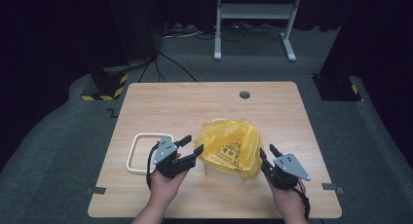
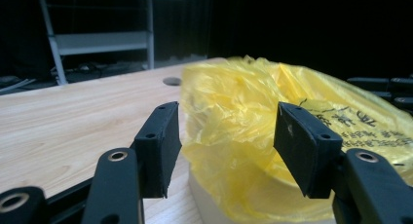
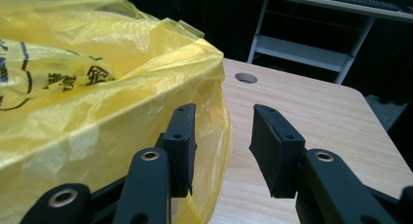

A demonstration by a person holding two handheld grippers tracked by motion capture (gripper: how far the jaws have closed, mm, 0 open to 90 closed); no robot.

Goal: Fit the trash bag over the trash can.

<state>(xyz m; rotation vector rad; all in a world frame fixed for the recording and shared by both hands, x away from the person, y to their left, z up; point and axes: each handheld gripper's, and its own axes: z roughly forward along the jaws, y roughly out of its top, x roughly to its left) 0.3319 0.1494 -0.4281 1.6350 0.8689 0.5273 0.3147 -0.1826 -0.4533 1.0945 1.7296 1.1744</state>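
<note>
High view: a yellow bag [image 1: 229, 148] is seen draped over a pale bin [image 1: 221, 174] that stands on the counter [image 1: 209, 107], toward the near edge and slightly right of the middle. The bag's mouth is open upward, and black print is carried on its near face. The left gripper [image 1: 189, 148] is held just beside the bag's left side, its jaws parted with nothing pressed between them. The right gripper [image 1: 266, 152] is held just beside the bag's right side, jaws likewise apart.

In the left gripper view, the bag [image 2: 253, 117] is seen beyond and between the spread jaws of the left gripper [image 2: 226, 146]; the pads are not closed on the plastic. In the right gripper view, the bag [image 3: 97, 87] lies against the outer side of the left-hand jaw of the right gripper [image 3: 221, 151], and the gap between the jaws is seen over bare wood.

A white square frame [image 1: 139, 153] lies flat on the counter, left of the left gripper. A round hole [image 1: 244, 94] is set in the counter near its far edge.
</note>
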